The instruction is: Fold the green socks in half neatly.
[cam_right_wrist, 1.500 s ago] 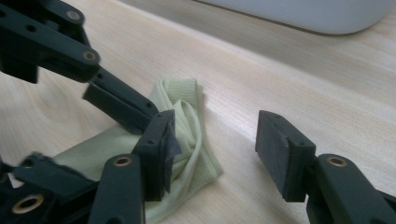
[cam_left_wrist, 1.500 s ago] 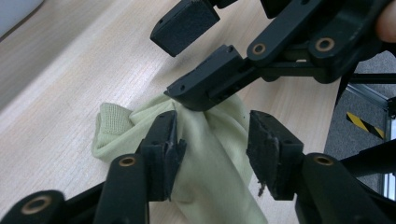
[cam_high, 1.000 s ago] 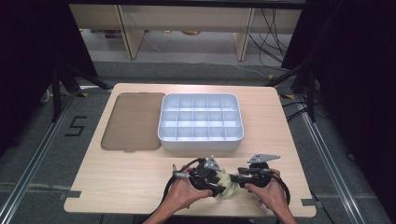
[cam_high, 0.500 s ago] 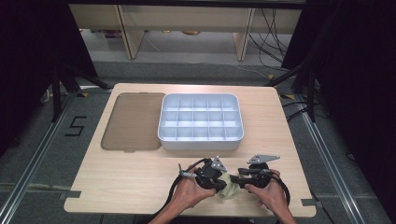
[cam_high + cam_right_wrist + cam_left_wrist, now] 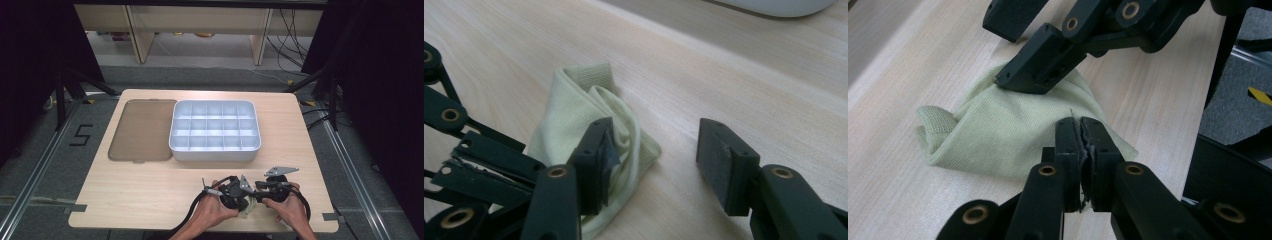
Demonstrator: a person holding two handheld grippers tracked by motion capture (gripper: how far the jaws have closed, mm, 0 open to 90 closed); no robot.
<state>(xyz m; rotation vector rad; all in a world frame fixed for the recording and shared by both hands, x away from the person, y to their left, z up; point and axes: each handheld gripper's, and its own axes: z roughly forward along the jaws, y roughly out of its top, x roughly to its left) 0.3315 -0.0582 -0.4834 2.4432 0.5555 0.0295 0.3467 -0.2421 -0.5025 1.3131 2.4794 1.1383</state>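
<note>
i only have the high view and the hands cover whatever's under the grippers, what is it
observer: a pale green cloth, loosely folded, lying on the table.
operator: is left closed on it
observer: the left gripper has its jaws shut, tips down on the cloth near its edge. I can't tell if any fabric is caught between them.
operator: and right
observer: the right gripper is open. One jaw rests on the folded cloth and the other stands over bare wood.
</note>
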